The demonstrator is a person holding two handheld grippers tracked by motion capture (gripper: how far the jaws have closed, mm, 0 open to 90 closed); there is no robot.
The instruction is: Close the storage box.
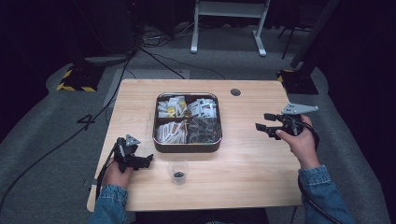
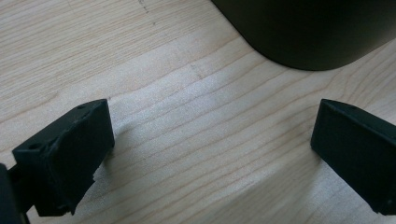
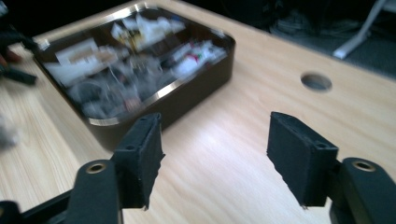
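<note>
A wooden table (image 1: 243,163) seen from above, with a person's two forearms in denim sleeves coming in from the near edge, each hand holding a black two-jaw gripper. In the middle of the table sits a dark square tray (image 1: 187,145) with rounded corners, split into four compartments holding small white packets and clear wrapped bits. Just in front of the tray, nearer the person, stands a small clear cup (image 1: 178,171) with something small and dark at its bottom. The left gripper (image 1: 148,159) rests low over the table just to the left of the cup, pointing toward it, its jaws apart with nothing but bare wood between them; in the left gripper view the tray's dark corner (image 2: 308,32) lies just ahead. The right gripper (image 1: 262,126) is held above the table well to the right of the tray, pointing left toward it, jaws spread wide and empty; in the right gripper view the tray (image 3: 187,100) lies ahead and to the left, slightly blurred. The tray lies between the two hands. The left gripper is much the nearer to the cup, while the right one faces the tray's right-hand compartments and looks likelier to reach in there.
</note>
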